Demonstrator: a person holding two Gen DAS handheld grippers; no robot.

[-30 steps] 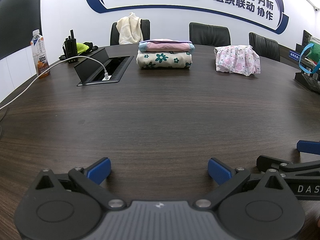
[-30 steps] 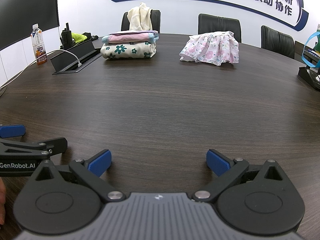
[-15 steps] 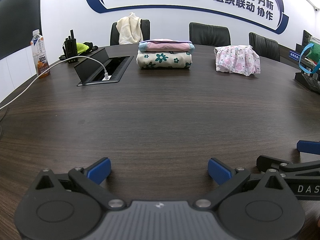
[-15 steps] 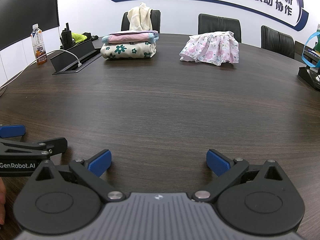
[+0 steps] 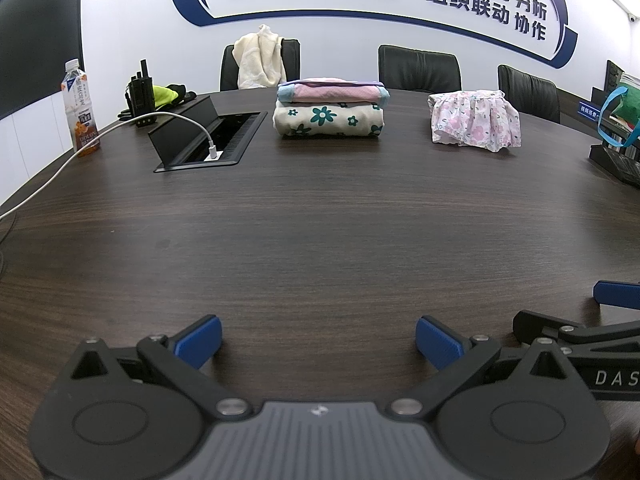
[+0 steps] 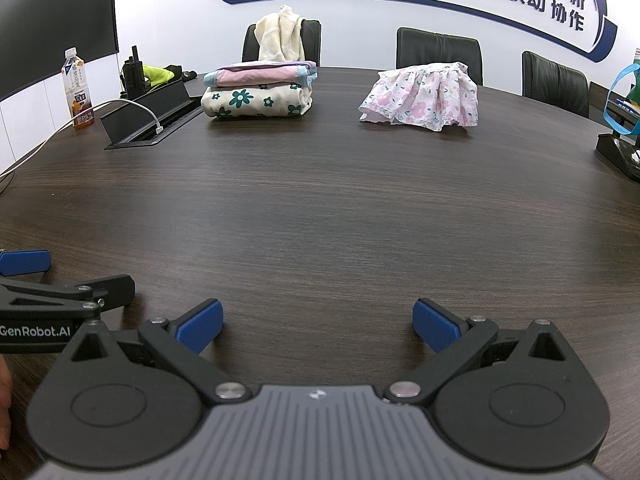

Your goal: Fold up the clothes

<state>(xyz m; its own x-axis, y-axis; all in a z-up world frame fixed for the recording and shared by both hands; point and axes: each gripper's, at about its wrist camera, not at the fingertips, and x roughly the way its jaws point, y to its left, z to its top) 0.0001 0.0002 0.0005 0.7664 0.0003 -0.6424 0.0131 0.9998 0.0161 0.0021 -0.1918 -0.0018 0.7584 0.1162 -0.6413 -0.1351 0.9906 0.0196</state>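
Left wrist: dark table (image 5: 320, 216) (3 chairs (image 5: 419, 68))

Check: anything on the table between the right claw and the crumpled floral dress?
Nothing visible. Bare dark table runs from the open right claw to the crumpled floral dress. The folded clothes stack sits off to the left of that line.

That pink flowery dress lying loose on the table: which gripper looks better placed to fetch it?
Probably the right gripper. The flowery dress lies ahead and slightly right of its open fingers, while from the left gripper it lies further off to the right. Both are empty and far from it.
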